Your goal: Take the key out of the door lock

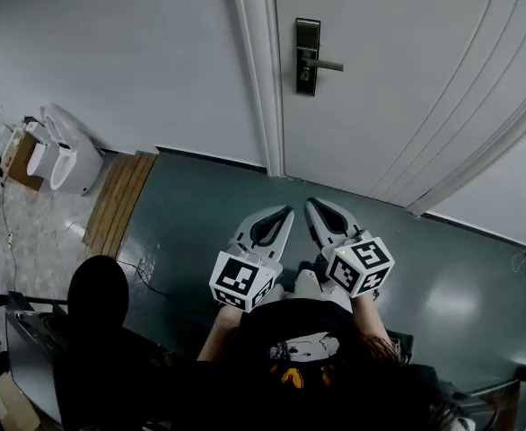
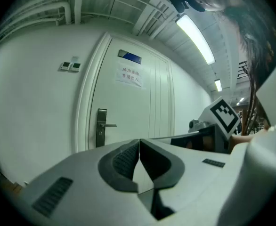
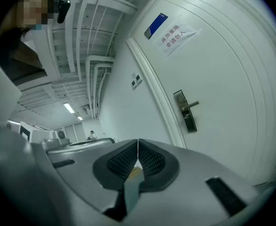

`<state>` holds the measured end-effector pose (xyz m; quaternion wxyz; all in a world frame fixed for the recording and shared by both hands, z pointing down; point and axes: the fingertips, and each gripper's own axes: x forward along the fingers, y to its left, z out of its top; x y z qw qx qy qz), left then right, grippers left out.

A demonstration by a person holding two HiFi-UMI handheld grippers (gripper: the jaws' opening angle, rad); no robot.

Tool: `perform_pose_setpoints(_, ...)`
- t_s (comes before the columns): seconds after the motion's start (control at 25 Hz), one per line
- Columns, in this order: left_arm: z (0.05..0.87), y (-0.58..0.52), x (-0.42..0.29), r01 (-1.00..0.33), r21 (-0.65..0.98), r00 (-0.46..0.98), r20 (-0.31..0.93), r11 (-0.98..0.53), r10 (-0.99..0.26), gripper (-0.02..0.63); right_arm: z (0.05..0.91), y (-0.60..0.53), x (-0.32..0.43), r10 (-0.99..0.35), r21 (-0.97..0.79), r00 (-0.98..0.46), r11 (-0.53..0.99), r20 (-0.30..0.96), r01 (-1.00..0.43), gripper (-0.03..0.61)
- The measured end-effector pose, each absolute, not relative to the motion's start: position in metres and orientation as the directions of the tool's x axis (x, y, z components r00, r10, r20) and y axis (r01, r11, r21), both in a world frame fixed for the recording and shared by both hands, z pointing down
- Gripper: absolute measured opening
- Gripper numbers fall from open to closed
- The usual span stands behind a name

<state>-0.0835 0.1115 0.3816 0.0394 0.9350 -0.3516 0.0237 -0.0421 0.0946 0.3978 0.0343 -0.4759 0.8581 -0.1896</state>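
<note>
Though shut, white door (image 1: 407,79), teal floor (image 1: 205,209)

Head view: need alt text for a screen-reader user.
A person holds the left gripper and right gripper side by side, jaws shut and empty, pointing at a closed white door with a metal lever lock, well short of it. Any key in the lock is too small to make out.

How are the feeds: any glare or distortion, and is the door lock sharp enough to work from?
Head view: even light, no glare, the door lines bowed; the lock plate is sharp but too small for keyhole detail. Left gripper view: heavy fisheye, dark corners, a bright ceiling light strip overhead. Right gripper view: tilted fisheye, lock plate small there too.
</note>
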Motion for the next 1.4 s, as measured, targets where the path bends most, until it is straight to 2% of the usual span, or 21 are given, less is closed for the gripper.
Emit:
perform_pose_setpoints(0.68, 0.392, 0.096, -0.089, -0.672, 0.111, 0.741, 0.077, -0.733, -0.667, 0.009, 0.399, 0.085, -0.04, -0.831, -0.345, -0.541, 0.474, 0.129, -0.81, 0.008)
perform_pose_setpoints(1.0, 0.404, 0.042, -0.072, -0.71, 0.119, 0.704, 0.106, -0.694, -0.702, 0.009, 0.403, 0.028, -0.008, -0.825, -0.378, -0.554, 0.48, 0.114, -0.792, 0.008)
perform_pose_setpoints(1.4, 0.393, -0.054, -0.007, -0.745, 0.1, 0.667, 0.109, -0.66, -0.737, 0.009, 0.397, -0.065, 0.064, -0.801, -0.402, -0.589, 0.508, 0.103, -0.762, 0.008)
